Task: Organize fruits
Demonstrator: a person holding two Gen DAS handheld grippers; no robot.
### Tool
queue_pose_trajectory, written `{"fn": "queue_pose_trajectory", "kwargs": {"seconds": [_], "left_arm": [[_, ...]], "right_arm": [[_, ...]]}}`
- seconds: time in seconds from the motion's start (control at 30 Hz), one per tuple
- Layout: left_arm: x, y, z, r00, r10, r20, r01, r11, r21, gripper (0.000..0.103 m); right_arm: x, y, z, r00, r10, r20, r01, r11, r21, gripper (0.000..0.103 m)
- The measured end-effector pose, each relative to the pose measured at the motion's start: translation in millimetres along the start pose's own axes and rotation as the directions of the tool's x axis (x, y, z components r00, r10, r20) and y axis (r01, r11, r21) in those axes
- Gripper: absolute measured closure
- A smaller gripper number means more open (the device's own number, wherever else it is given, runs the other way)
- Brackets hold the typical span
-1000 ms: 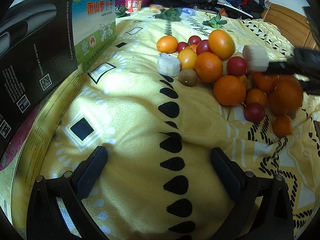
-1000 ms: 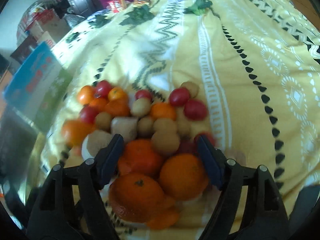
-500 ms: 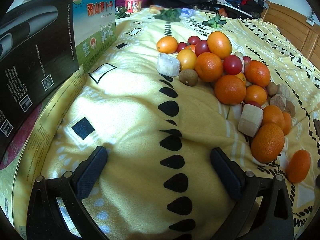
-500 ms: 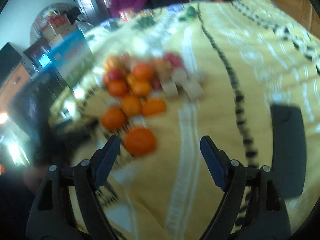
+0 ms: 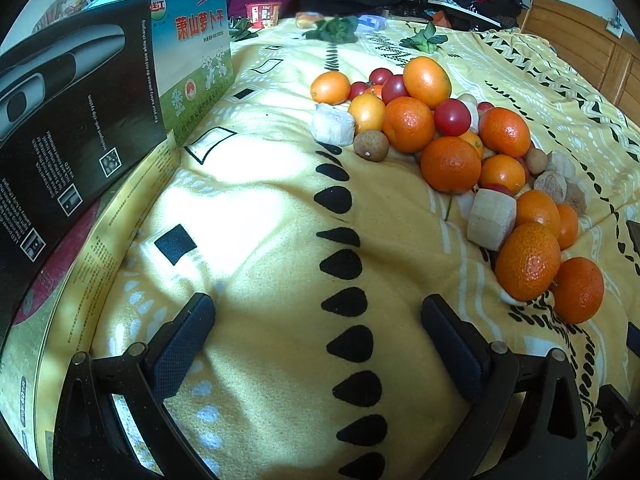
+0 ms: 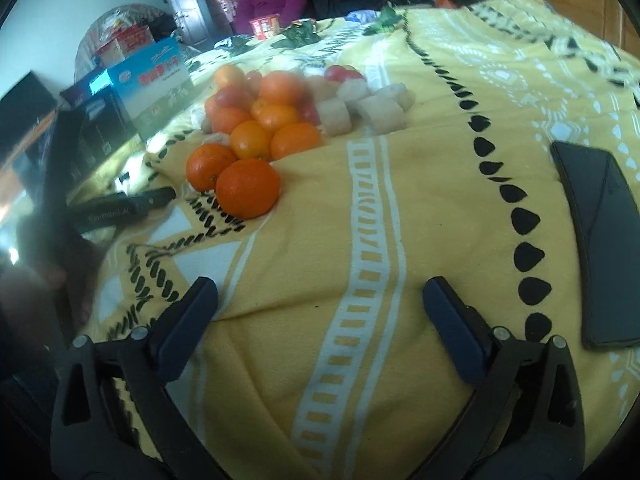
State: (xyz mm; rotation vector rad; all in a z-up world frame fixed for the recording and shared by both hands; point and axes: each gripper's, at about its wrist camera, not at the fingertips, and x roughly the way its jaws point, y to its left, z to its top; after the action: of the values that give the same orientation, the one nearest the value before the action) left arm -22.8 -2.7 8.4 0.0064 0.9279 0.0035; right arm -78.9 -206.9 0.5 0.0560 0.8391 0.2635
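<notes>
Right gripper [image 6: 320,308] now hangs over bare yellow blanket [image 6: 400,216], jaws just opened to full spread, nothing between them; a second ago it sat right over the fruit pile, so it has backed off to the near right with no fruit picked. Left gripper [image 5: 316,328] unchanged: jaws wide, empty, over blanket to the near left of the pile. In the left view a pale cut chunk [image 5: 491,218] now lies on the pile's near edge, where a second ago the right gripper held such a chunk above the pile; reads as one piece placed, sorting barely started. Fruit pile [image 5: 448,140] is mid-bed: oranges, cherry tomatoes, small brown fruits, pale chunks all touching, so a clean single pick is tight. Black phone [image 6: 596,240] lies right of the right gripper; black box [image 5: 68,128] and blue-green box [image 5: 192,64] crowd the left edge; a person sits at the far end.
</notes>
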Motion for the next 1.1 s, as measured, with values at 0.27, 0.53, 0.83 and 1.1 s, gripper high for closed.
{"fn": "queue_pose_trajectory", "kwargs": {"seconds": [0.27,0.53,0.83,1.1], "left_arm": [[0.7,-0.4,0.9,1.000,0.010,-0.004,-0.010,1.000,0.000,0.000],[0.1,0.3,4.0,1.000,0.014,-0.027,-0.014,1.000,-0.002,0.000],[-29.1,-25.4,14.0,0.987,-0.162,0.000,0.162,0.986,-0.024,0.022],[-21.8,-58.5,28.9,0.931,-0.360,-0.049,0.356,0.931,-0.077,0.030]], "right_arm": [[0.3,-2.3,0.1,1.000,-0.001,-0.005,0.001,1.000,0.004,0.000],[1.5,-3.3,0.2,1.000,0.002,-0.018,-0.002,1.000,0.018,0.000],[1.1,-2.0,-0.1,1.000,-0.009,-0.008,0.009,1.000,0.015,0.000],[0.2,-2.4,-1.5,1.000,-0.006,-0.001,0.006,1.000,0.015,0.000]]}}
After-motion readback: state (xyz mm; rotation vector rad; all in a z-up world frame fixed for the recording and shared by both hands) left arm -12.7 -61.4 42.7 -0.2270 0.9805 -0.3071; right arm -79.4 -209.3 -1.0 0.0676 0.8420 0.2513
